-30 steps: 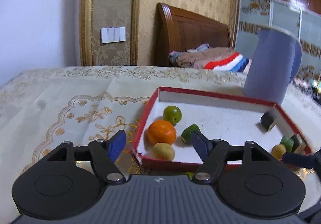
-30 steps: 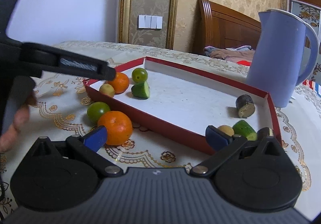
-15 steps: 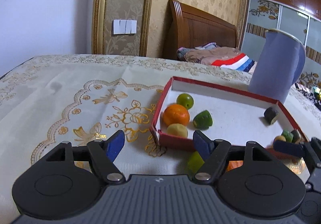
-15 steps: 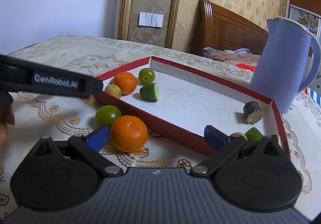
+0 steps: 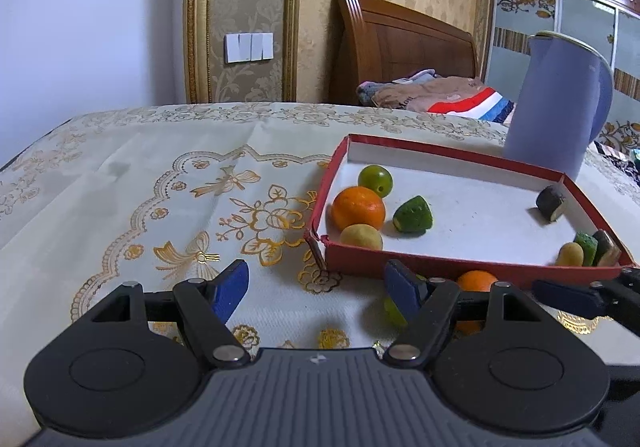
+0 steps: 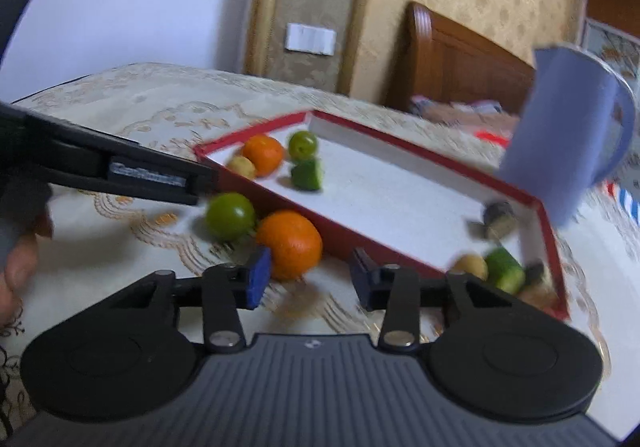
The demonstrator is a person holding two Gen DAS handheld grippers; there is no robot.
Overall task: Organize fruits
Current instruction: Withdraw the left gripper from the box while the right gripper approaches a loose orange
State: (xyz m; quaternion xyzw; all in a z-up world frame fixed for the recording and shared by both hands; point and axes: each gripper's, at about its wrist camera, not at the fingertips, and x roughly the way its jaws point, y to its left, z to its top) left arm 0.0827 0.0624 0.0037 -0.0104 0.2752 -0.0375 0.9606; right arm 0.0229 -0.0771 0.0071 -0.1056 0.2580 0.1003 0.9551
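Observation:
A red box (image 5: 440,265) (image 6: 400,259) with a white floor holds an orange (image 5: 358,207), a green round fruit (image 5: 375,181), a yellow fruit (image 5: 361,237) and a green wedge (image 5: 414,214) at its left end, and several small pieces (image 5: 588,247) at its right. Outside the box, on the cloth, lie an orange (image 6: 290,245) and a green fruit (image 6: 230,215). My right gripper (image 6: 308,279) is open and empty, just short of that orange. My left gripper (image 5: 316,289) is open and empty, in front of the box's near left corner.
A blue jug (image 5: 554,103) (image 6: 568,135) stands behind the box at the right. The table carries a cream cloth with gold embroidery (image 5: 160,187). A wooden headboard (image 5: 400,47) and bedding lie beyond the table.
My left gripper has drawn back from the box and to the left. My right gripper has swung left toward the orange on the cloth and narrowed its fingers; its view is blurred by motion.

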